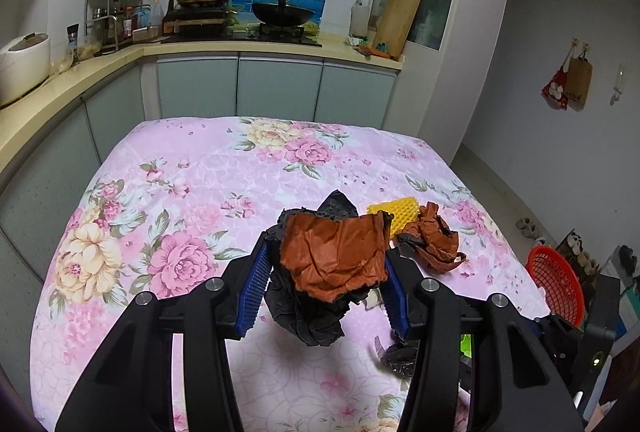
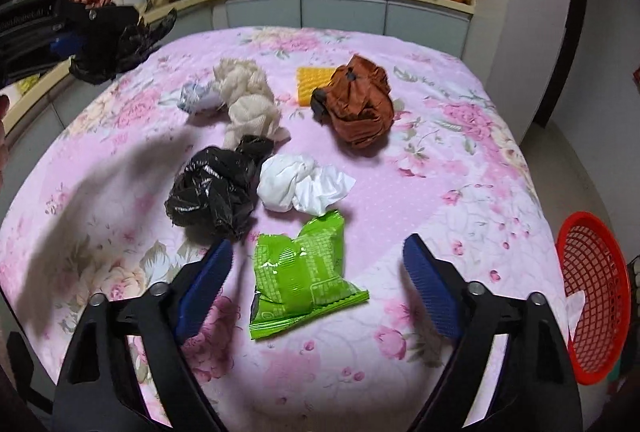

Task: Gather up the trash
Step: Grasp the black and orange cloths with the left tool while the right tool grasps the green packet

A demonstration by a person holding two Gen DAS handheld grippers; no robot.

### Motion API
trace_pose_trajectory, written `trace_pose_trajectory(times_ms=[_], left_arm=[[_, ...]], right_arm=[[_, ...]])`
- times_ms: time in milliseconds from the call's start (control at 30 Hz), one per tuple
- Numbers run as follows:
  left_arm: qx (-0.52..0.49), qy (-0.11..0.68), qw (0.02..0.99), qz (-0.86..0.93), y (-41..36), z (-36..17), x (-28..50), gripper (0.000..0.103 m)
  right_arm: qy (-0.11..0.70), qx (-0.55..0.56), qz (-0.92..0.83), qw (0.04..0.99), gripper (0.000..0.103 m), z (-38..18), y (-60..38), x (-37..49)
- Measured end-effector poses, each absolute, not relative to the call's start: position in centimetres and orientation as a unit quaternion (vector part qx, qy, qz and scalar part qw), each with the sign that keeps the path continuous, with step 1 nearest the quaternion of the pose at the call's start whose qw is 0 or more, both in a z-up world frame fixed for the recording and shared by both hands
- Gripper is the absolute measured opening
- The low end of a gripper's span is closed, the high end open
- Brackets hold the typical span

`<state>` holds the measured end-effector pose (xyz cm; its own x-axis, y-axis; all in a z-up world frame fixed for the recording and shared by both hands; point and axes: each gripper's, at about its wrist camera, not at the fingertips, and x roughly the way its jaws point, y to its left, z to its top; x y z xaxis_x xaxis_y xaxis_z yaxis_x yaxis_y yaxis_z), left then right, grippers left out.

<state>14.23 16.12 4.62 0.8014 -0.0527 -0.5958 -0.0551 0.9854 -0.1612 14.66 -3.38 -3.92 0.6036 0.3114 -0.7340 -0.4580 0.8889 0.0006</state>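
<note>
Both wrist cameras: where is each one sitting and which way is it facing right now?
Left wrist: above the table, facing the stove; its left gripper clamps a brown and black wad.
Right wrist: low over the table's near edge, facing the counter; open right gripper above a green packet.
Shared: brown paper ball, red basket.

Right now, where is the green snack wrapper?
In the right wrist view, the green snack wrapper lies on the floral cloth between the open right gripper fingers, just below the white tissue.

Crinkled glossy black plastic bag (image 2: 214,188); shiny green foil wrapper (image 2: 302,272); matt floral cloth (image 2: 440,160); red plastic mesh basket (image 2: 592,296).
</note>
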Motion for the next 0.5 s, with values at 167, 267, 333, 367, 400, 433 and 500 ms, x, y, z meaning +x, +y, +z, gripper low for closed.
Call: trace_pose_trajectory(times_ms=[167,267,333,367,400,433,500], left_arm=[[-0.083,0.314,0.946,0.0,15.9,4.6,14.2,0.048],[-0.078,0.313,0.947,0.001,15.7,4.5,14.3,0.048],[-0.076,0.312,0.947,0.001,15.5,4.4,14.2,0.048],[-0.075,0.311,0.947,0.001,15.4,4.4,14.2,0.048],[-0.074,0.31,0.948,0.001,15.3,4.4,14.1,0.048],[-0.071,0.308,0.949,0.001,15.1,4.5,14.1,0.048],[-0.066,0.302,0.951,0.001,14.7,4.6,13.9,0.048]], right_arm=[[0.416,-0.082,0.22,0.879,0.056,-4.9,-3.5,15.2],[0.412,-0.07,0.215,0.882,0.052,-4.8,-4.1,15.1],[0.406,-0.056,0.209,0.888,0.05,-4.5,-4.7,14.9],[0.403,-0.052,0.208,0.89,0.05,-4.4,-4.9,14.8],[0.397,-0.047,0.204,0.893,0.05,-4.1,-5.3,14.6],[0.393,-0.044,0.202,0.896,0.05,-3.8,-5.5,14.5],[0.383,-0.037,0.196,0.902,0.05,-3.2,-6.2,14.1]])
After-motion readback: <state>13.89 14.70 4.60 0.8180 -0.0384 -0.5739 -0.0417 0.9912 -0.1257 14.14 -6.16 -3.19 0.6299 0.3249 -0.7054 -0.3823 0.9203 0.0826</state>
